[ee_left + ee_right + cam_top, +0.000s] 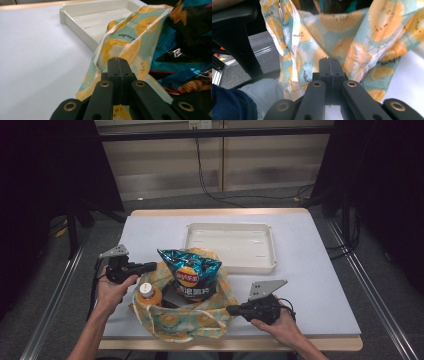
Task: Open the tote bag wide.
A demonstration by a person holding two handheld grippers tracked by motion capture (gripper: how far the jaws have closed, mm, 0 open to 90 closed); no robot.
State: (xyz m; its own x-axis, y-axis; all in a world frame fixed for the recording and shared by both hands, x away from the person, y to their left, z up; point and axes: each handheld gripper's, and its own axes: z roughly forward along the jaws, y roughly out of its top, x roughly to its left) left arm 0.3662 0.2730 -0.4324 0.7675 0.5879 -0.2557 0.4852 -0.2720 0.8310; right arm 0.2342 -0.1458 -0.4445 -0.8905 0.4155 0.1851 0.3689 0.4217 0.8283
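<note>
A cloth bag [185, 322] printed with orange fruit slices lies open near the table's front edge. In it stand a blue chip packet [190, 270] and an orange bottle [148, 292] with a white cap. My left gripper [152, 266] is at the bag's left rim. In the left gripper view its jaws [117, 60] are pressed together on the bag's edge [125, 42], with the chip packet [190, 37] to the right. My right gripper [231, 309] is at the bag's right rim, and its jaws [329, 60] are shut against the hanging fabric [352, 30].
A white plastic tray [230, 266] lies behind the bag, its corner [75, 27] close to the left gripper. The pale table [310, 285] stretches to the right. A black chair part [237, 37] and the person's lap lie below the table's front edge.
</note>
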